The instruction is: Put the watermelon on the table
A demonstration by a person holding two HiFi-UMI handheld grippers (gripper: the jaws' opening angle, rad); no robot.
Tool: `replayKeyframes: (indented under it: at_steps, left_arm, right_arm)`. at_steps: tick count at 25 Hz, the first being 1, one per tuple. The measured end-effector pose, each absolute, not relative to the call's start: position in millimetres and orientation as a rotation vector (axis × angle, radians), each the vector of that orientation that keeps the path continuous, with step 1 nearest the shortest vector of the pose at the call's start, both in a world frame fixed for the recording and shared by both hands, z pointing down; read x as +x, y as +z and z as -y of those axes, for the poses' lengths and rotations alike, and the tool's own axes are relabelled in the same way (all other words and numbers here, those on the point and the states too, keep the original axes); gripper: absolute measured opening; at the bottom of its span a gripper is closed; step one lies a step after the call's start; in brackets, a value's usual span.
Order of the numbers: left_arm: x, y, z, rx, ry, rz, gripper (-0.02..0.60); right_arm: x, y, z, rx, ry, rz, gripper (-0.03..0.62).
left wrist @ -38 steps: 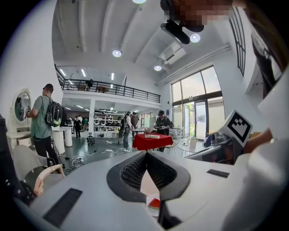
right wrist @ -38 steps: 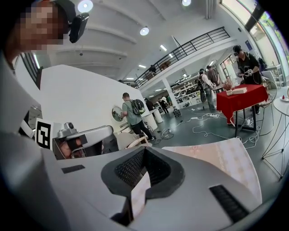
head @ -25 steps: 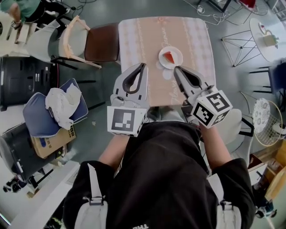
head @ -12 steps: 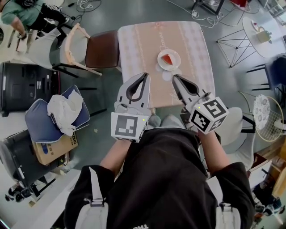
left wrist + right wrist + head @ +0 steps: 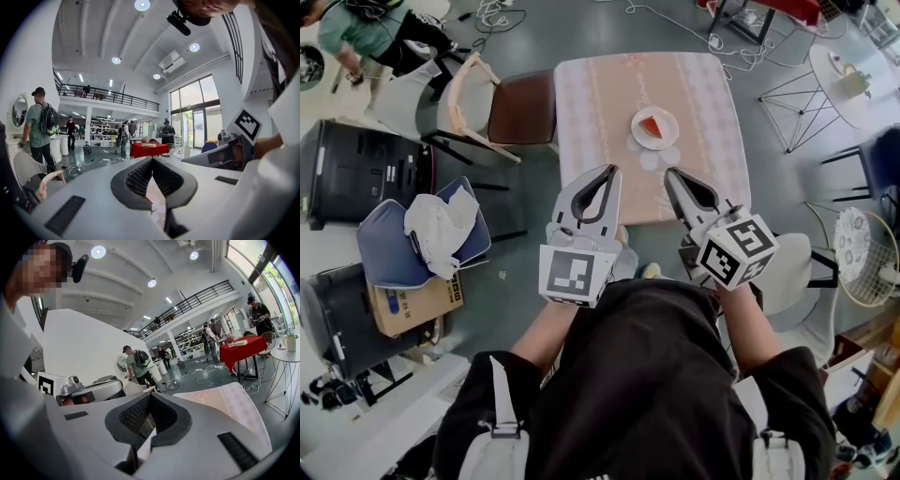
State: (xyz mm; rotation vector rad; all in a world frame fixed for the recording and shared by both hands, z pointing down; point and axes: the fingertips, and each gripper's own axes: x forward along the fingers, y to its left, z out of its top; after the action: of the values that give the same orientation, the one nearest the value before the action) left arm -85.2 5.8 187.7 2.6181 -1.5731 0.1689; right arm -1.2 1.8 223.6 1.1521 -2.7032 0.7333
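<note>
Watermelon (image 5: 652,125) on plate (image 5: 637,138) on table (image 5: 600,103), ahead of my left claw (image 5: 610,172) and right claw (image 5: 671,174), both closed, empty: placement apparently complete, nothing outstanding.

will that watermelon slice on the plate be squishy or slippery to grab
If real, probably soft and wet: the watermelon shows cut red flesh, so a hard squeeze may crush it or slip off. It is a small wedge, likely light. It lies loose on a shallow plate, so a push may slide it or the plate.
</note>
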Motion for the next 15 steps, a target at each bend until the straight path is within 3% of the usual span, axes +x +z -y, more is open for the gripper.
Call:
replayKeyframes:
  at_steps: [15]
  left_arm:
    - [-50.1,172.5,-107.8,2.597,0.205,1.69,0.012]
  right_arm:
    - [54.9,204.5,-82.6,1.186,0.631,2.724,0.015]
